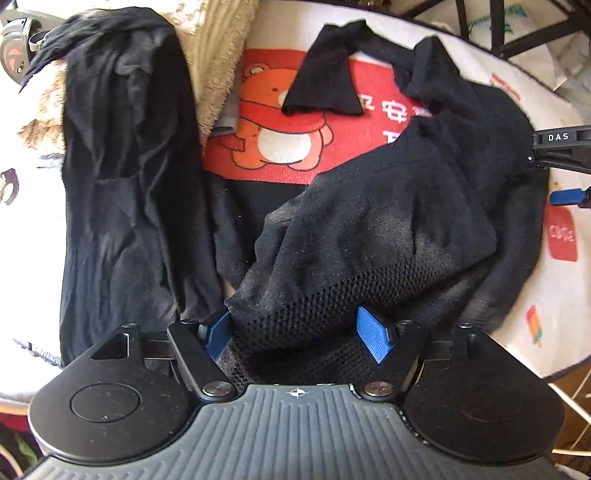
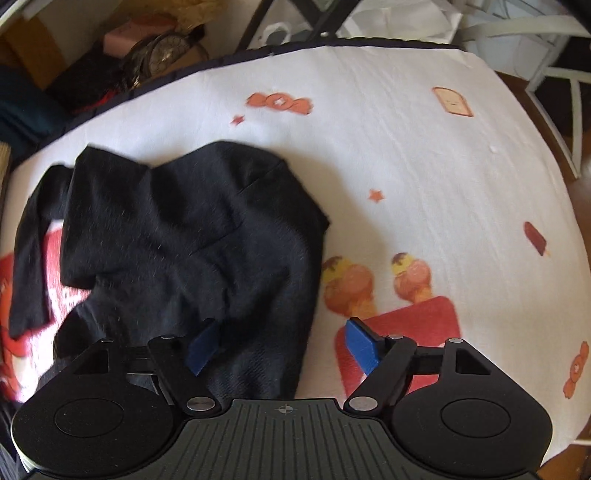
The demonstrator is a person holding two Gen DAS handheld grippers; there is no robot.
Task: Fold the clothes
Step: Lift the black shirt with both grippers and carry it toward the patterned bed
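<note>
A black garment lies bunched on a white printed sheet, its sleeve stretched across a red bear print. My left gripper stands open, with the garment's mesh-lined hem bulging between its blue pads. My right gripper is open over the garment's right edge, its left pad above the cloth, its right pad over the sheet. It also shows at the right edge of the left wrist view. A second black garment lies flat at the left.
A beige fluffy blanket lies at the back left of the bed. The sheet runs bare to the right of the garment. Boxes and clutter sit beyond the bed's far edge. Black metal bars stand at the back right.
</note>
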